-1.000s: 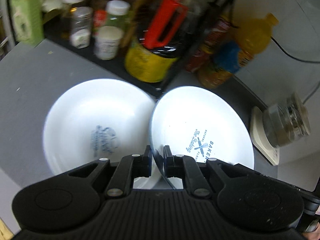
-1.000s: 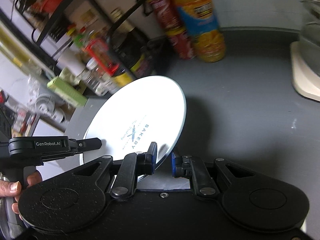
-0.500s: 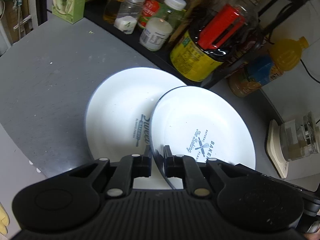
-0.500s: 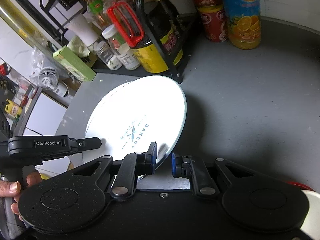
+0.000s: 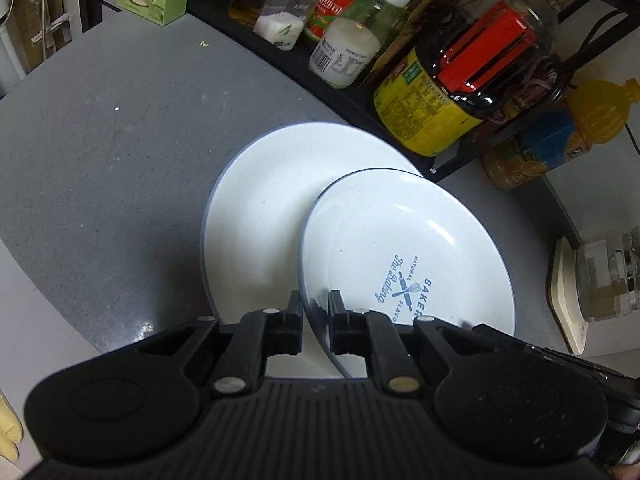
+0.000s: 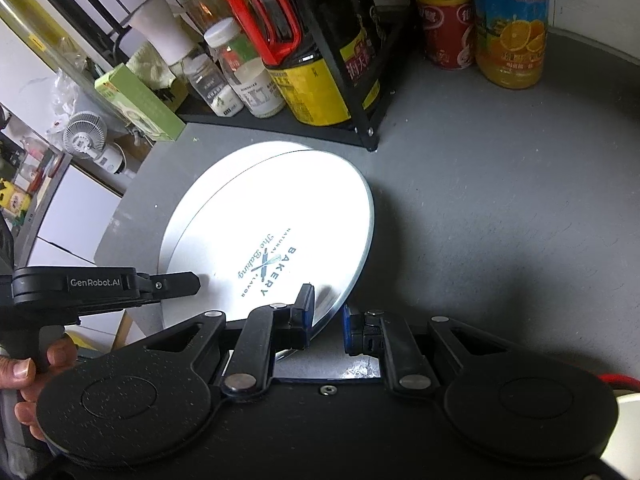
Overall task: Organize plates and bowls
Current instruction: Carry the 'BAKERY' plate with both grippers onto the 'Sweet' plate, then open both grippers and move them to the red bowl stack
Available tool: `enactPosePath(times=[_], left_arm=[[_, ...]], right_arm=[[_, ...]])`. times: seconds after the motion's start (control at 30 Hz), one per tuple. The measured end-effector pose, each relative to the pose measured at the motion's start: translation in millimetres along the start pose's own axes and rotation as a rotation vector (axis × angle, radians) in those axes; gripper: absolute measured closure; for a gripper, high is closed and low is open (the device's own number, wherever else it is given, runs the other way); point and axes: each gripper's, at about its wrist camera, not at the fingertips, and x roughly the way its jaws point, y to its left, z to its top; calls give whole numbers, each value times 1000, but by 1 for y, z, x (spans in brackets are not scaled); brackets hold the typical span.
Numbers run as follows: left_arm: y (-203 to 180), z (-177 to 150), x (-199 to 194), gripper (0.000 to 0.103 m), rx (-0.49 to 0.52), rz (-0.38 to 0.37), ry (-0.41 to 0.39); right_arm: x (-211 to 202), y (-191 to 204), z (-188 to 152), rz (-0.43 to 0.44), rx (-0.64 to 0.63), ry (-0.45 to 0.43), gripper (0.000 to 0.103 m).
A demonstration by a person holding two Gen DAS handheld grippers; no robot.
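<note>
A white plate with a blue "Bakery" print (image 5: 408, 256) is held tilted over a second white plate (image 5: 264, 200) that lies flat on the grey counter. My left gripper (image 5: 315, 312) is shut on the printed plate's near rim. In the right wrist view the same printed plate (image 6: 280, 216) covers most of the lower plate (image 6: 208, 184). My right gripper (image 6: 326, 316) straddles the printed plate's right rim with a visible gap at the right finger, so it is open. The left gripper's body (image 6: 104, 284) shows at the plate's left edge.
A black rack (image 6: 360, 92) with jars, a soy sauce bottle and a red-handled jug (image 5: 472, 72) stands just behind the plates. An orange juice bottle (image 6: 512, 24) and red can stand to the right. A glass jar on a cream base (image 5: 600, 280) sits at the counter's right.
The held printed plate has moved left, over the flat plate, and now overlaps it much more. Both grippers kept their places on its rim.
</note>
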Motion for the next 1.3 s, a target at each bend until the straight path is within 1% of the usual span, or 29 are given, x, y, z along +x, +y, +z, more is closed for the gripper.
enactPosePath(times=[0.27, 0.5, 0.57, 0.73, 0.9, 0.93, 1.0, 1.07, 1.1, 1.13, 1.17, 1.23, 1.27, 1.3], left_arm=[[13, 2, 9, 92, -22, 21, 36], [15, 4, 11, 93, -23, 29, 23], [14, 4, 12, 93, -19, 45, 12], [18, 13, 12, 94, -15, 87, -15], [19, 21, 14, 94, -19, 93, -19], [18, 22, 15, 94, -20, 97, -20], [15, 23, 16, 93, -16, 109, -15], [11, 25, 16, 93, -7, 127, -2], [9, 26, 16, 92, 1, 138, 1], [6, 27, 14, 90, 16, 147, 2], [2, 27, 12, 90, 36, 159, -4], [-7, 28, 7, 85, 70, 185, -16], [-9, 29, 5, 82, 75, 189, -19], [-12, 29, 2, 77, 76, 187, -25]], right_arm=[[15, 8, -4, -11, 10, 20, 89], [28, 13, -3, -32, 16, 40, 88], [29, 13, -1, -35, 19, 45, 88], [29, 8, 1, -25, 50, 44, 87], [20, 7, 3, 1, 72, 23, 86], [17, 6, 4, 7, 76, 16, 84], [11, 5, 6, 20, 88, 3, 77], [2, 2, 6, 26, 97, -16, 68], [-2, 1, 6, 26, 103, -24, 65], [-7, -2, 6, 27, 111, -32, 58], [-12, -4, 6, 30, 120, -42, 54], [-22, -8, 5, 35, 136, -65, 51], [-27, -10, 5, 36, 141, -77, 47], [-32, -11, 5, 36, 145, -88, 44]])
